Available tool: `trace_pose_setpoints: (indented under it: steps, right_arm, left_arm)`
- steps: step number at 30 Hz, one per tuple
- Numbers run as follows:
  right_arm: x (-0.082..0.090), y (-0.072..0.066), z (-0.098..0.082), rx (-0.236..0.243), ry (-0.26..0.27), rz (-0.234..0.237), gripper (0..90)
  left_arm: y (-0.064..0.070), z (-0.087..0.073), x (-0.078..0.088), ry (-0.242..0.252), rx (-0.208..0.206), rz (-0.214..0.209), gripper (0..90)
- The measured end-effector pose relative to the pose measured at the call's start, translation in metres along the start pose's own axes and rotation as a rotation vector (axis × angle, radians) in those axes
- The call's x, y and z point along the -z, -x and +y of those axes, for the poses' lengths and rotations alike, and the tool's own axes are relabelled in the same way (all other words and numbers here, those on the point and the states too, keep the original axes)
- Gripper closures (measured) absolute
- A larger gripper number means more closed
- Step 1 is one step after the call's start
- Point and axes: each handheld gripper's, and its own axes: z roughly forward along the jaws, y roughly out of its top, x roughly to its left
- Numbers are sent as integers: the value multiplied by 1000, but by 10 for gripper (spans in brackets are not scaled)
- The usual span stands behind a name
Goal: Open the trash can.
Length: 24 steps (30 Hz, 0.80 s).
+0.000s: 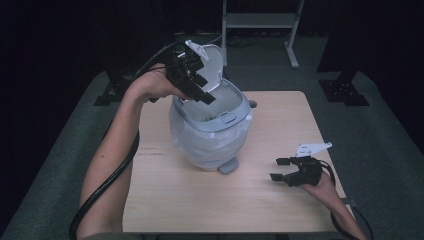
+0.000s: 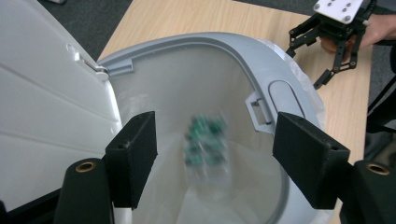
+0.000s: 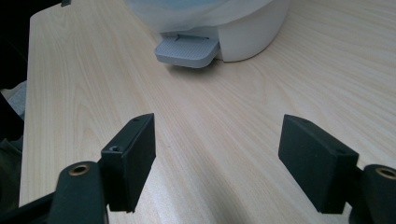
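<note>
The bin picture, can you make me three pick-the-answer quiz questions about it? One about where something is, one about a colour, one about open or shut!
1. Where is the left gripper?
A. Over the bin's open top
B. Flat on the table
C. Under the table

2. What colour is the blurry thing inside the bin?
A. Red
B. Green and clear
C. Yellow

3. How is the bin's lid?
A. Shut
B. Lying on the table
C. Flipped up open

Answers:
1 A, its jaws hang above the bin's mouth with nothing between them.
2 B, green bits show against the white bag.
3 C, the lid stands up behind the rim.
</note>
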Motion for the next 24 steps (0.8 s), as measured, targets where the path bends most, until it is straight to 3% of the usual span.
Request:
trace_pose_setpoints:
  steps: [11,24]
  right_arm:
    - [-2,-2,2,8,-5,-4,263]
    - [-3,-1,2,1,-5,-10,263]
  left_arm:
    - [7,-23,12,41,29,-25,362]
    - [12,-54,28,72,55,-24,437]
